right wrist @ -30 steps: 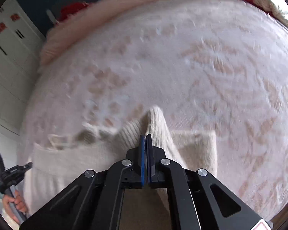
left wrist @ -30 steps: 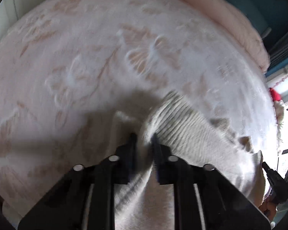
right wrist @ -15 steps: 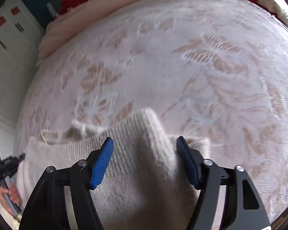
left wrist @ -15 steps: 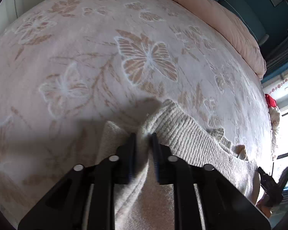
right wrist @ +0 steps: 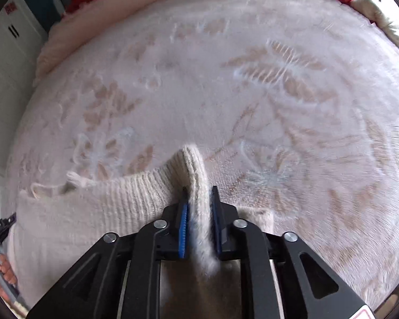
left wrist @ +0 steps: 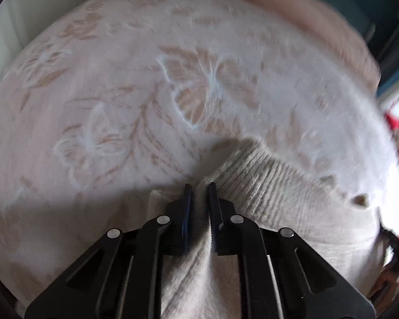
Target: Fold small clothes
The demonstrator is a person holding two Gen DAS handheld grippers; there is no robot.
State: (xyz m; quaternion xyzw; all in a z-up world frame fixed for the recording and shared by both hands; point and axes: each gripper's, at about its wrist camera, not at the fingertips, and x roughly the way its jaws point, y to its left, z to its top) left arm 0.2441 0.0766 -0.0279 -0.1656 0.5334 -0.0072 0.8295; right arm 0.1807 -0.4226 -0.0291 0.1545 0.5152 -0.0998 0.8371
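So the whole scene is basically a bed [left wrist: 98,85] covered in a fuzzy pale pink blanket [right wrist: 252,106] with tan and white butterflies woven in, and both views are pretty smeared, so the pattern only reads clearly near the middle. Along the far edge there's a plain peach duvet [left wrist: 306,13] rolled up, and behind it dark teal stuff I honestly can't identify. White cabinets [right wrist: 2,61] sit off the bed's left side in the right wrist view, cut off by the lens rim. The cream knit sweater [left wrist: 279,199] is lying on the blanket at the near edge, ribbed band facing away, and most of its body runs under the cameras where you can't see it. A loose yarn tie [right wrist: 53,186] sticks out at the neckline, too blurry to say more. The left gripper [left wrist: 199,186] has its fingers pinched on a raised ridge of the rib, fabric bunched between the pads. The right gripper [right wrist: 198,190] is clamped on the other corner of the band the same way, a fold of knit standing up between the blue pads. At the left edge of the right view you can just catch the person's hand [right wrist: 6,271] on the other tool's handle, mostly cropped.
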